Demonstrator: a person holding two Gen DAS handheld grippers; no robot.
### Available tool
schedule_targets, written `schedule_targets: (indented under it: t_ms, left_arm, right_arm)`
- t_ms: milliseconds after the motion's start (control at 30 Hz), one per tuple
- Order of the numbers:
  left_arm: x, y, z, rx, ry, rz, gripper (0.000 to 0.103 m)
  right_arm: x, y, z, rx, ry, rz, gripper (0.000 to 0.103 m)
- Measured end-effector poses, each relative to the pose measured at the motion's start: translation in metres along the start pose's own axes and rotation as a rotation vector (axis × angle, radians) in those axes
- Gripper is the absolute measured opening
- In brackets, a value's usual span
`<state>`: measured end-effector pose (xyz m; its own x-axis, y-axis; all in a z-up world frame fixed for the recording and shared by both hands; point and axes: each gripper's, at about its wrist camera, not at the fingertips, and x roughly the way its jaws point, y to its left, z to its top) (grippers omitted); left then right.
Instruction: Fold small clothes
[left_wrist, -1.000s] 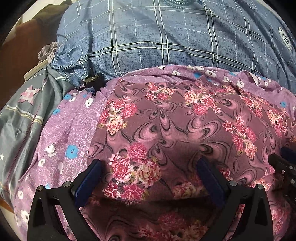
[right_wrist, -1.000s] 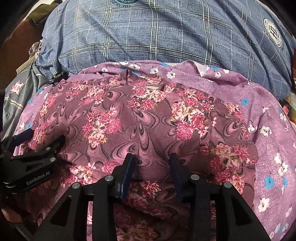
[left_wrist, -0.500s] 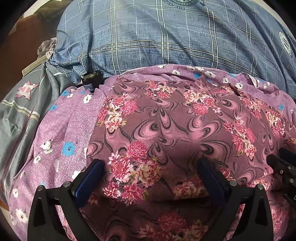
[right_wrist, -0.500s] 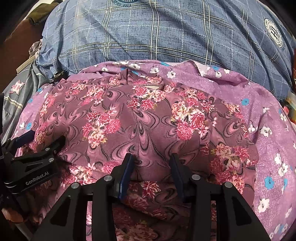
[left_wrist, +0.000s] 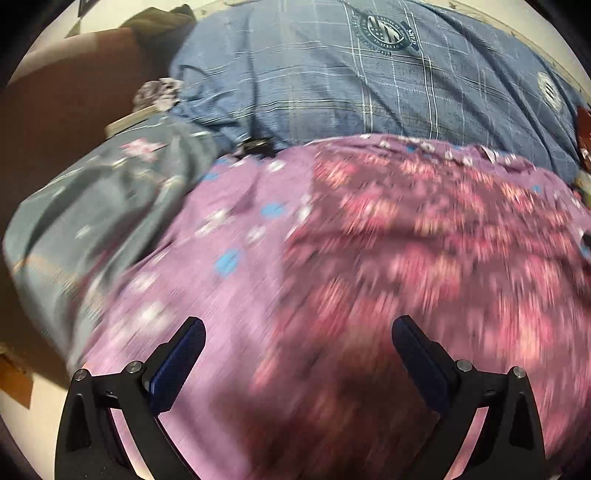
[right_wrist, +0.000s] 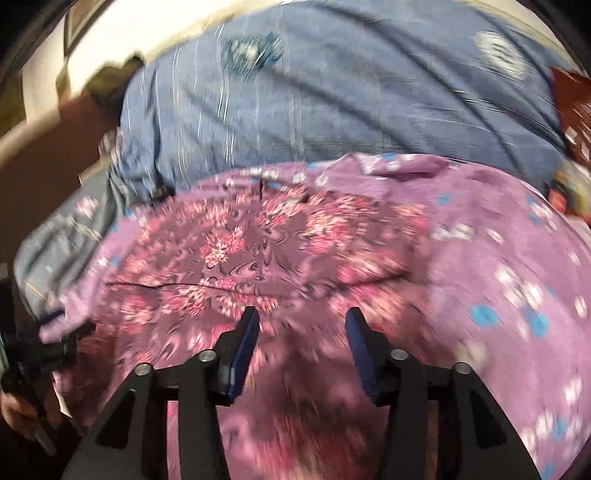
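Observation:
The maroon floral garment (left_wrist: 424, 240) lies flat on a lilac flowered cloth (left_wrist: 221, 258), blurred by motion. My left gripper (left_wrist: 299, 325) hovers open over the garment's left edge, with nothing between its blue fingers (left_wrist: 177, 365). In the right wrist view the same garment (right_wrist: 258, 251) shows a crease line across its middle. My right gripper (right_wrist: 303, 313) is above its near part, and its jaws are opening with no cloth pinched between them. The left gripper (right_wrist: 55, 332) shows at that view's left edge, with a hand (right_wrist: 14, 413) below it.
A blue plaid duvet (left_wrist: 369, 92) bulges behind the garment. Grey star-print bedding (left_wrist: 110, 192) lies at the left, with a brown surface (left_wrist: 66, 103) beyond it. A small black object (left_wrist: 256, 146) sits at the duvet's edge. A red packet (right_wrist: 572, 110) is at the right.
Both grippers have pulled back and up from the garment, the left one shifting left. The right gripper's fingers have spread wider and no longer have fabric bunched between them.

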<state>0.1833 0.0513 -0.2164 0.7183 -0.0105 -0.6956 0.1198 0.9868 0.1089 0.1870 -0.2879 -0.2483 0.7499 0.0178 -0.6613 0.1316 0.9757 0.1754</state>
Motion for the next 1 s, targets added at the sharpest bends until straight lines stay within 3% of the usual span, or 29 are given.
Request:
schedule_targets:
  t_ms: [100,233,333,433,733,1000]
  left_arm:
    - [-0.029,0.020,-0.038,-0.020,0.050,0.014,0.102]
    - [-0.041,0.024,-0.073,-0.037,0.128,-0.009,0.101]
    - [-0.042,0.026,-0.085,-0.064,0.180,-0.041,0.101]
    - [-0.042,0.031,-0.091,-0.100,0.209,-0.075,0.101]
    - [-0.019,0.046,-0.108,-0.210,0.357,-0.135,0.101]
    - [0.014,0.029,-0.118,-0.181,0.435,-0.155,0.101]
  right_arm:
    - [-0.040,-0.009,-0.028,0.109,-0.009,0.048,0.063]
    - [-0.075,-0.011,-0.066,0.183,0.082,0.108,0.064]
    - [-0.093,-0.014,-0.089,0.198,0.139,0.089,0.067]
    - [-0.103,-0.015,-0.115,0.203,0.206,0.016,0.072]
    - [-0.057,0.001,-0.176,0.242,0.477,-0.062,0.073]
    - [-0.033,-0.001,-0.195,0.259,0.548,-0.123,0.073]
